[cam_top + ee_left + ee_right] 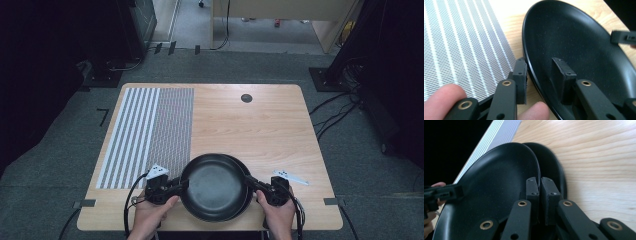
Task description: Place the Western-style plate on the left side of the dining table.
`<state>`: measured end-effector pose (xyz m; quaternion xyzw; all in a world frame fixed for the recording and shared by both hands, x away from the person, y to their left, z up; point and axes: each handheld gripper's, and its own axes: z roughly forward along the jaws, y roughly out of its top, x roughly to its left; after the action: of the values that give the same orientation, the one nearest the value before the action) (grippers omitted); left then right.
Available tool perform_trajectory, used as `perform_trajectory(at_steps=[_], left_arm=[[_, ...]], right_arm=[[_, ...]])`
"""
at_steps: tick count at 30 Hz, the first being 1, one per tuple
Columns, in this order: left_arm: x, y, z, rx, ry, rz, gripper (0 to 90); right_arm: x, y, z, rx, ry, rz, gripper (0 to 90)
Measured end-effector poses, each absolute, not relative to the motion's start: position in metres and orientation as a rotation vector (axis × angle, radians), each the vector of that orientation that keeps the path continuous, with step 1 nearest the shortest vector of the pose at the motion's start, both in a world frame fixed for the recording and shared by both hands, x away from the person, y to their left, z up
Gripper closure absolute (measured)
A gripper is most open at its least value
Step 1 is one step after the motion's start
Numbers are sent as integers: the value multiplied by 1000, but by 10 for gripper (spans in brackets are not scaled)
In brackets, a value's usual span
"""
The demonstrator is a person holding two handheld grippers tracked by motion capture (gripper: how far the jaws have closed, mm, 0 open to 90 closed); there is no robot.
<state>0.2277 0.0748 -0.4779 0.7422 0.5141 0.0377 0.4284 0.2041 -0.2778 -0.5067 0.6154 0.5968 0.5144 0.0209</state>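
Observation:
Two black plates lie overlapped near the table's front edge. The upper plate [214,186] [574,45] [499,175] covers most of the lower plate [246,172] [554,167], which shows as a crescent at the right. My left gripper [182,184] [541,72] is open at the upper plate's left rim. One jaw is outside the rim and the other is inside the dish, with a gap to the rim. My right gripper [250,181] [539,187] is shut on the upper plate's right rim. Its tip [624,37] shows across the dish.
A grey-and-white striped mat [145,130] [461,37] covers the table's left part, close to the left gripper. A round black grommet [246,98] sits at the far side. Bare wood [260,130] lies beyond the plates. Cables run over the floor on the right.

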Motion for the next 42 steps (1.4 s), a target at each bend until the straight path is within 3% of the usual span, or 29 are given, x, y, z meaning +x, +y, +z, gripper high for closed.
perform_trajectory(at_steps=[4, 19, 33, 42], left_arm=[[229, 87, -470, 1833, 1285, 91, 746], [228, 91, -472, 1834, 1258, 104, 742], [225, 90, -474, 1769, 1297, 20, 770], [226, 90, -466, 1741, 1288, 22, 795]], right_arm=[[203, -271, -508, 1901, 1858, 1602, 853], [201, -256, -519, 2019, 1773, 1617, 800], [197, -263, -520, 2220, 1580, 1756, 858], [199, -265, -517, 2225, 1599, 1764, 845]])
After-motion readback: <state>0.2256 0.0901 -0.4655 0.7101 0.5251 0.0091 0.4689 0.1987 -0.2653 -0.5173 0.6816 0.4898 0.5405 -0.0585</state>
